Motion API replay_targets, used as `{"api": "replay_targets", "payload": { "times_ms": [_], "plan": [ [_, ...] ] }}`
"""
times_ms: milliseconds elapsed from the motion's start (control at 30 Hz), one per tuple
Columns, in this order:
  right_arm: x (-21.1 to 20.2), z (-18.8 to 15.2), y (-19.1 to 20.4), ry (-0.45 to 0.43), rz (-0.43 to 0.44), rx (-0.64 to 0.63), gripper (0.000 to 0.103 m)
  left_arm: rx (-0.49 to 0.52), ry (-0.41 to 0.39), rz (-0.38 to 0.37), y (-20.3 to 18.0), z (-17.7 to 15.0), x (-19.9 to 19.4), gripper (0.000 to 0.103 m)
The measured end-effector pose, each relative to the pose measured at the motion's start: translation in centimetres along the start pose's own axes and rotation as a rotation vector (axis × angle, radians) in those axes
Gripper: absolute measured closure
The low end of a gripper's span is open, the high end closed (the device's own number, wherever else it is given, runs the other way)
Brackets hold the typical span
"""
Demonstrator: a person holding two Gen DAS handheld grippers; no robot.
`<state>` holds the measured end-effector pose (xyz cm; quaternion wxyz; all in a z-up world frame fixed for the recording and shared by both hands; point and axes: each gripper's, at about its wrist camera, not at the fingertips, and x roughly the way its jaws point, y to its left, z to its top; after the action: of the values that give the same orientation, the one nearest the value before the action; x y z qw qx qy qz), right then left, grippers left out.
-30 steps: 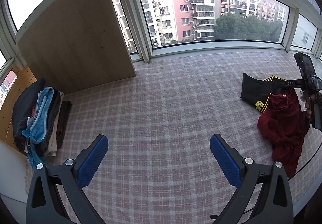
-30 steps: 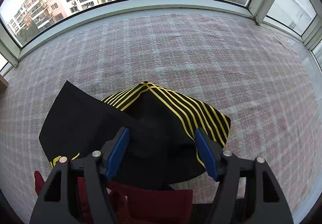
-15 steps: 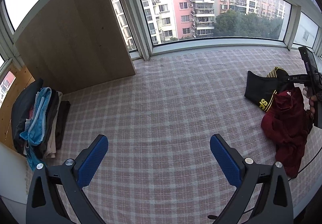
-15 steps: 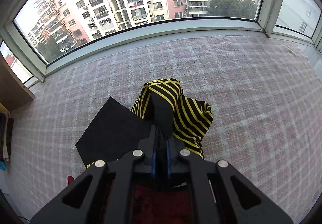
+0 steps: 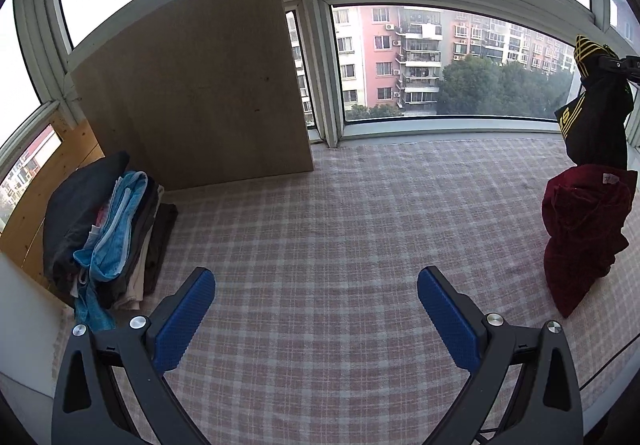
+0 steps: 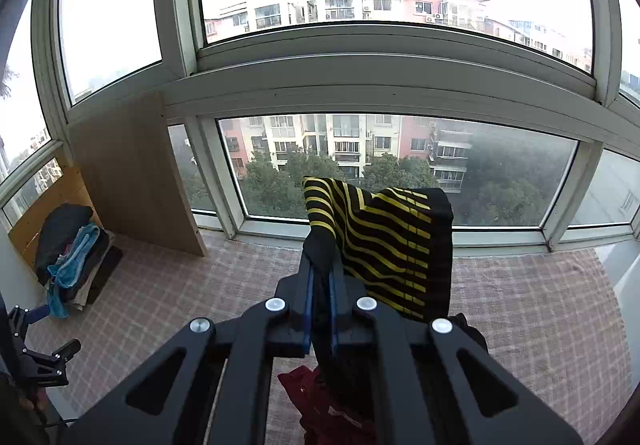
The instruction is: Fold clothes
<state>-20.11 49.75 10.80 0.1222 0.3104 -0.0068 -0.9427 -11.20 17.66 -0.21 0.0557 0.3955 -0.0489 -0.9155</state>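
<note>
The right gripper (image 6: 320,285) has its blue fingers (image 6: 307,309) pressed together on a fold of the black garment with yellow stripes (image 6: 384,241), which hangs lifted above the plaid-covered surface (image 6: 532,309). Below the fingers its lower part drops behind the gripper body and is hidden there. In the left wrist view the same garment (image 5: 596,113) hangs at about 2 o'clock, cut off by the frame edge; yellow lettering on it is only partly readable. Under it, at 3 o'clock, a dark red garment (image 5: 580,229) sits bunched on the plaid cover (image 5: 320,229); whether the two touch is hard to tell. In the right wrist view only a bit of the red cloth (image 6: 308,385) shows beneath the gripper.

The left gripper (image 5: 316,309) holds nothing, its blue fingers (image 5: 184,317) spread wide above the plaid cover.

At 9 o'clock a stack of folded clothes (image 5: 104,229) leans against a wooden board (image 5: 192,85); its individual pieces are hard to separate, apart from a light blue one.
</note>
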Motion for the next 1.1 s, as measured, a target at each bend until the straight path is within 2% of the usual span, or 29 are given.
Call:
{"api": "replay_targets", "payload": {
  "times_ms": [100, 133, 200, 233, 267, 333, 400, 433, 467, 533, 600, 633, 700, 800, 900, 1033, 1100],
  "plan": [
    [-0.4, -1.1, 7.0, 0.029, 0.158, -0.018, 0.097, -0.033, -0.022, 0.018, 3.7, -0.9, -1.3, 0.001],
    [-0.1, -1.7, 9.5, 0.059, 0.236, -0.028, 0.095, -0.045, -0.026, 0.028, 5.1, -1.3, -1.7, 0.001],
    [1.9, -3.8, 15.2, 0.163, 0.422, -0.058, 0.093, -0.068, -0.026, 0.049, 7.9, -2.2, -2.2, 0.001],
    [2.6, -5.0, 17.4, 0.215, 0.472, -0.072, 0.091, -0.077, -0.018, 0.063, 9.3, -2.8, -2.3, 0.001],
    [3.0, -6.2, 19.0, 0.247, 0.488, -0.088, 0.091, -0.086, -0.010, 0.077, 10.8, -3.3, -2.3, 0.001],
    [3.1, -8.1, 19.8, 0.254, 0.445, -0.096, 0.088, -0.101, 0.011, 0.104, 13.6, -4.4, -2.3, 0.001],
    [3.0, -9.7, 17.6, 0.229, 0.334, -0.032, 0.070, -0.095, 0.036, 0.131, 15.9, -5.5, -2.0, 0.001],
    [3.2, -10.5, 15.9, 0.222, 0.261, 0.006, 0.053, -0.082, 0.045, 0.144, 16.6, -6.0, -1.7, 0.001],
    [3.5, -11.6, 13.8, 0.238, 0.169, 0.044, 0.048, -0.069, 0.052, 0.157, 17.2, -6.5, -1.4, 0.001],
    [4.2, -14.9, 10.0, 0.303, -0.007, 0.103, 0.048, -0.029, 0.077, 0.161, 17.5, -7.3, -0.5, 0.001],
    [4.9, -18.2, 6.2, 0.367, -0.184, 0.161, 0.048, 0.013, 0.107, 0.124, 16.8, -7.8, 0.8, 0.001],
    [5.4, -20.0, 4.5, 0.399, -0.239, 0.199, 0.048, 0.036, 0.117, 0.096, 16.0, -7.8, 1.3, 0.001],
    [6.6, -23.6, 1.7, 0.467, -0.273, 0.295, 0.048, 0.082, 0.134, 0.038, 14.1, -7.8, 2.3, 0.001],
    [8.6, -26.9, -1.0, 0.510, -0.204, 0.476, 0.048, 0.130, 0.140, -0.036, 11.4, -7.2, 3.5, 0.001],
    [10.5, -26.8, 0.3, 0.522, -0.197, 0.428, 0.048, 0.169, 0.156, -0.089, 8.8, -6.7, 4.8, 0.001],
    [13.1, -26.6, 2.0, 0.538, -0.188, 0.363, 0.048, 0.216, 0.159, -0.107, 7.0, -6.7, 5.2, 0.001],
    [13.9, -26.5, 2.6, 0.538, -0.180, 0.335, 0.065, 0.220, 0.164, -0.098, 7.0, -6.9, 5.4, 0.001]
  ]
}}
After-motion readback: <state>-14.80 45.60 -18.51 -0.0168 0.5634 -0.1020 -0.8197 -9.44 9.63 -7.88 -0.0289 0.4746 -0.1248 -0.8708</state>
